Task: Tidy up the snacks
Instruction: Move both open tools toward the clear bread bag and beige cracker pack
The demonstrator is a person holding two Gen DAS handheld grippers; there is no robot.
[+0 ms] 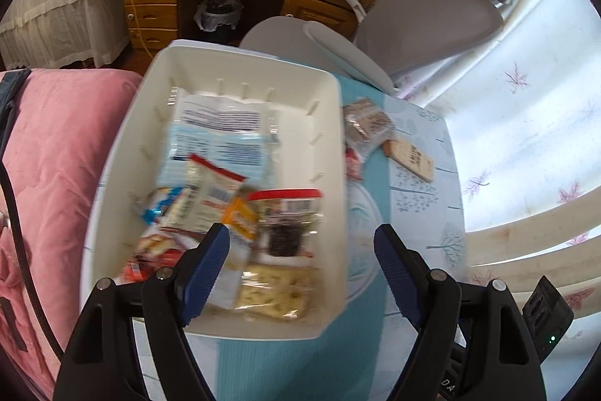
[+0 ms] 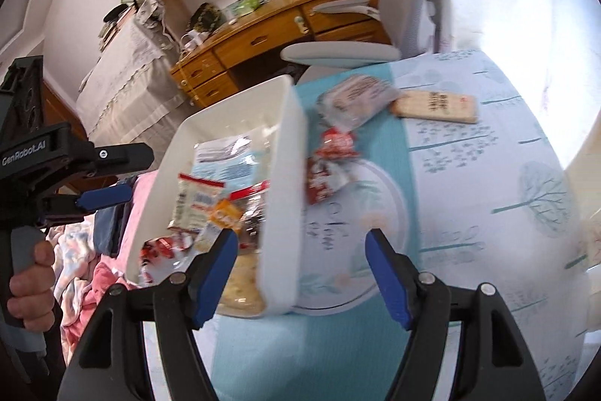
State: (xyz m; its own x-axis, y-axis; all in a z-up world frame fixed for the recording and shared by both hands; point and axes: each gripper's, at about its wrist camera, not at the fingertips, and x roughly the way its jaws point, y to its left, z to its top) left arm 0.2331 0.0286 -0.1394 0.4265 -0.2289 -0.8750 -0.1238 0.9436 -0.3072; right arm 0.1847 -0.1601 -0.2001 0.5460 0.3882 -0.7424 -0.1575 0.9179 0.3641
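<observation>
Both hand-held grippers, left [image 1: 302, 243] and right [image 2: 302, 248], are released and empty over the bin [image 1: 338, 138]; next, grasp the red packet [image 2: 328, 162] just right of it.

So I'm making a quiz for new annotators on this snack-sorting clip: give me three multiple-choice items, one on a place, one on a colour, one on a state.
1. Where does the tan flat packet lie?
A. in the bin
B. on the tablecloth, right of the bin
C. on the chair

2. What colour is the bin?
A. white
B. green
C. black

3. How does the right gripper stand?
A. shut on a snack
B. open, holding nothing
C. clamped on the bin's rim

Answers:
1 B, it rests on the cloth outside the bin.
2 A, its walls are white.
3 B, its fingers stand apart, nothing gripped.
</observation>
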